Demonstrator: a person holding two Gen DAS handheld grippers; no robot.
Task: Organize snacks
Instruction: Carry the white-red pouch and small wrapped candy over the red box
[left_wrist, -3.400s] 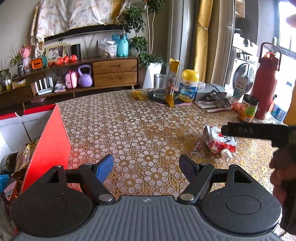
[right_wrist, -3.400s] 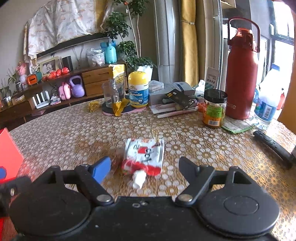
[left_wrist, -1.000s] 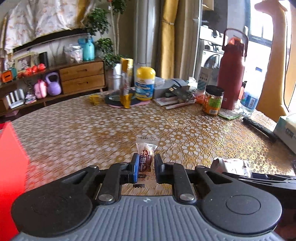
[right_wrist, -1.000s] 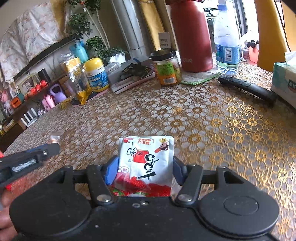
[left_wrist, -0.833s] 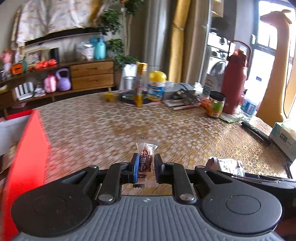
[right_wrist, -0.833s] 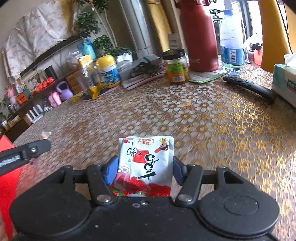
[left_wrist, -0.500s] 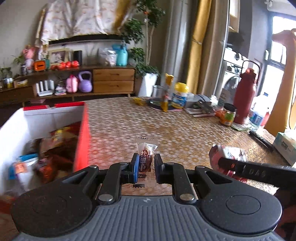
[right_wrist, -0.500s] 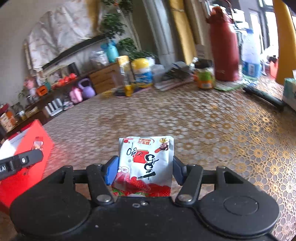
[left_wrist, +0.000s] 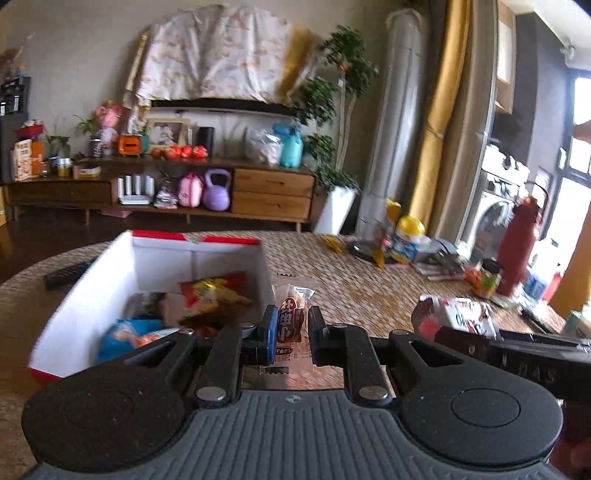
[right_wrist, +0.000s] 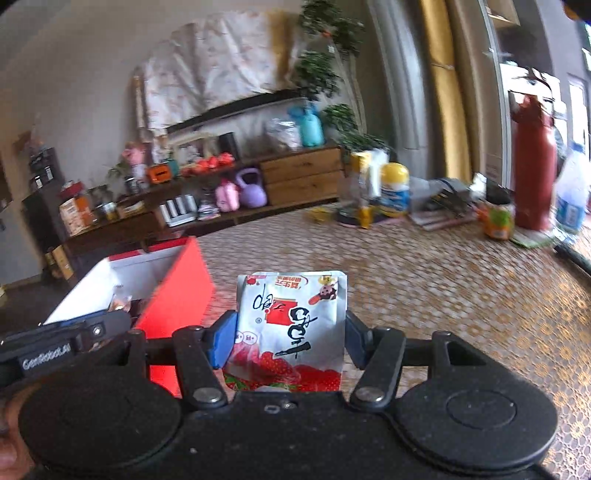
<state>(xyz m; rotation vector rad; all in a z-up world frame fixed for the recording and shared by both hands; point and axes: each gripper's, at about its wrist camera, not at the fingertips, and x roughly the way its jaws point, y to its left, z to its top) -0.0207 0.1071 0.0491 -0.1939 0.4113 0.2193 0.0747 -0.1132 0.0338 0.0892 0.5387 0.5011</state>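
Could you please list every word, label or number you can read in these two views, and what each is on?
"GenRobot.AI": on the left gripper, seen from the right wrist.
"DAS": faint letters on the right gripper, seen from the left wrist.
Chinese characters on the small snack packet: not legible to me.
Strawberry pouch print: stylised, unreadable.
Yellow-capped bottle label: blurred.

The red box (left_wrist: 59, 332) is open on top, but snack packets (left_wrist: 207, 295) cover its floor. Its red wall (right_wrist: 177, 295) stands just left of the right gripper (right_wrist: 290, 339)
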